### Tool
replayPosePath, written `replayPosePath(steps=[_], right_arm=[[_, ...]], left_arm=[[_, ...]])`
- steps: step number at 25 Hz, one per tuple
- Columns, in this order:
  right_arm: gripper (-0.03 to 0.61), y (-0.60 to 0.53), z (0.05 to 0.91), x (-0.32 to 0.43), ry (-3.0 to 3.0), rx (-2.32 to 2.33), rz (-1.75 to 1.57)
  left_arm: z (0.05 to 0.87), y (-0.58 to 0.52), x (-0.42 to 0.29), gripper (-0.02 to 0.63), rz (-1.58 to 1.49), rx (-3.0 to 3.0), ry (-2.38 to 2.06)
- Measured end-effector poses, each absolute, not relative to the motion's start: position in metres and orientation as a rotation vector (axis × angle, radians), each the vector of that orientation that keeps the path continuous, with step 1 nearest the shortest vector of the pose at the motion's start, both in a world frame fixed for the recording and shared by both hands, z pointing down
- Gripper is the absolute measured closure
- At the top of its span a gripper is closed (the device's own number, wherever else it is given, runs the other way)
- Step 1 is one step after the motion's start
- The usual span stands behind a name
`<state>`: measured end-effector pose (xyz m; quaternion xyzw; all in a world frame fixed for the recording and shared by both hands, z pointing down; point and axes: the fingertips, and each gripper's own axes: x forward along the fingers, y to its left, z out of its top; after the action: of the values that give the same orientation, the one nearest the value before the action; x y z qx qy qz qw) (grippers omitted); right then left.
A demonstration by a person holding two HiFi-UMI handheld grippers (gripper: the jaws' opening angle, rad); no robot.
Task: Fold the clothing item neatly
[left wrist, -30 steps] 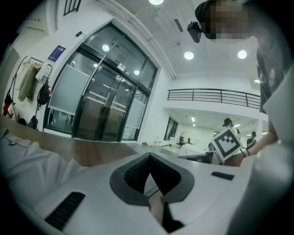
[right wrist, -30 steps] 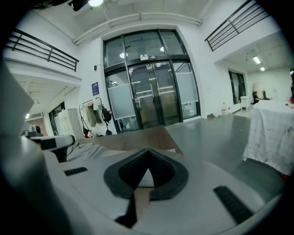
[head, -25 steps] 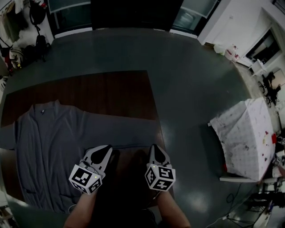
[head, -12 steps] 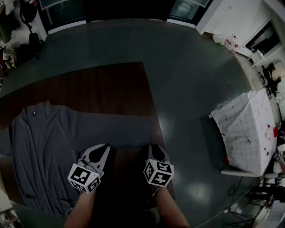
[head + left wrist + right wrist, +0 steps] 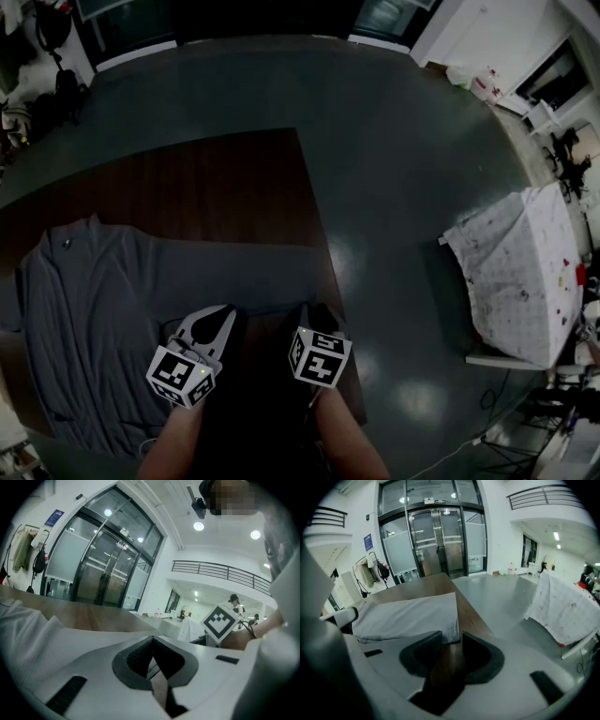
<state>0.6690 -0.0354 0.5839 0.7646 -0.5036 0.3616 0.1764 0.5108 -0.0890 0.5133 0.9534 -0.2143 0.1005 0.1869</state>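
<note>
The grey garment (image 5: 84, 309) lies flat on the left part of the dark wooden table (image 5: 216, 178), collar toward the far side. One sleeve (image 5: 234, 277) is stretched out toward the table's right edge. Judged thin, light and limp: it should bunch or drag if pulled from a single point, and it offers no stiffness to hold a crease. The best hold appears to be the cuff (image 5: 449, 620), taken through both layers at its edge. The right gripper (image 5: 452, 641) points down at bare wood just short of that cuff. Its jaws have just been opening and stand spread, with nothing between them. The left gripper (image 5: 152, 641) has its jaws pressed together on nothing, with cloth just beside it on its left. In the head view both sit at the table's near edge, left gripper (image 5: 216, 321) and right gripper (image 5: 314, 317). Nothing else rests on the table. A covered stand (image 5: 520, 281) is well apart across the floor (image 5: 403, 187), and glass doors (image 5: 440, 536) are beyond; neither obstructs the work.
</note>
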Motion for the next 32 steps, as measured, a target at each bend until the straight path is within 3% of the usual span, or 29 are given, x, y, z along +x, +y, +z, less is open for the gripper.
replayPosePath(steps=[23,26,32], right_arm=[[0.465,-0.047,0.586,0.665,-1.406,2.145,1.111],[0.538,-0.053,0.588,0.661,-1.43,2.139,1.094],[0.557,-0.055,0.584,0.662,-1.449,2.153,1.088]], left_arm=[[0.513,-0.092,0.498,0.606,0.276,2.671,-0.6],[0.514,-0.091,0.5,0.606,0.278,2.672,-0.595],[0.51,-0.092,0.495,0.607,0.276,2.673,-0.616]])
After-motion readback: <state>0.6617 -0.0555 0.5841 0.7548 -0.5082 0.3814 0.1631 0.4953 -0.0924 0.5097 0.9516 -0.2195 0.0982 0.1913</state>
